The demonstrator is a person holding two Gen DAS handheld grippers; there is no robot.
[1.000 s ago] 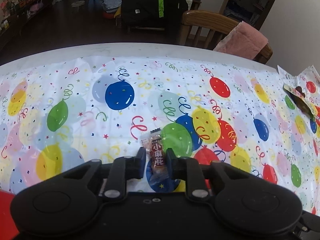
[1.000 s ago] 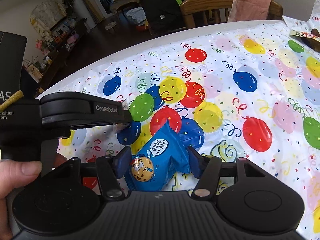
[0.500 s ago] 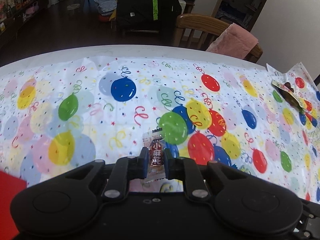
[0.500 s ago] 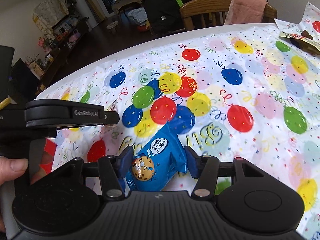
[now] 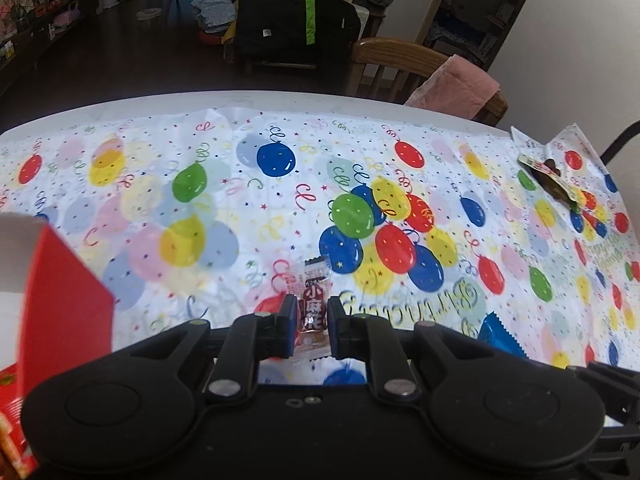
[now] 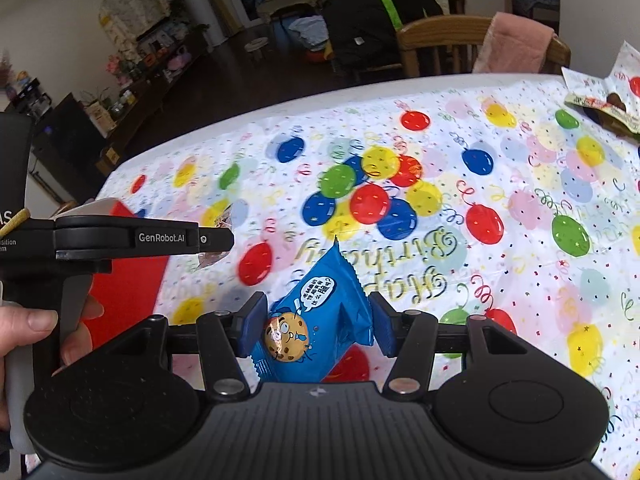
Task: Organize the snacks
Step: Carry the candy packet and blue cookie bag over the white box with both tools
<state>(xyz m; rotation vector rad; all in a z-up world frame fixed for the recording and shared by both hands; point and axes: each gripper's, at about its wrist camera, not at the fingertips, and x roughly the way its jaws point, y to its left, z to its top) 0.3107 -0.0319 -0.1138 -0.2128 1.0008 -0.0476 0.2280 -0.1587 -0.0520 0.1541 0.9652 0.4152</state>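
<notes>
Left wrist view: left gripper (image 5: 313, 318) is clamping a small clear candy packet (image 5: 313, 312) w/ red label and Chinese characters, fingers (image 5: 287, 325) nearly closed, pressing both its sides. Packet is standing upright btwn the pads, top end poking up beyond the tips, over the balloon-print tablecloth (image 5: 224, 184) covering the counter (image 5: 248, 98). A red box (image 5: 60, 312) is sitting at left, close to the gripper body; edges are blurring. A blue wrapper corner (image 5: 498, 334) is showing at right, just past the gripper body. Far right, a dark snack pack (image 5: 554, 178) is lying on the cloth, well apart.

Right wrist view: right gripper (image 6: 316, 330) is holding a blue cookie packet (image 6: 316, 320) w/ cartoon cookie face, fingers (image 6: 253, 328) about half-spread and touching the packet's sides. Packet is tilting, pointed top leaning away from the camera, above the "Happy Birthday" lettering. Left gripper (image 6: 212, 240) is entering from the left w/ the person's hand (image 6: 28, 328) on its grip; candy packet (image 6: 214, 256) is partly hidden behind its finger. Red box (image 6: 128, 280) is sitting behind/under that gripper. Wooden chair (image 6: 440, 40) w/ pink towel (image 6: 516, 40) is standing beyond the counter's far edge.
</notes>
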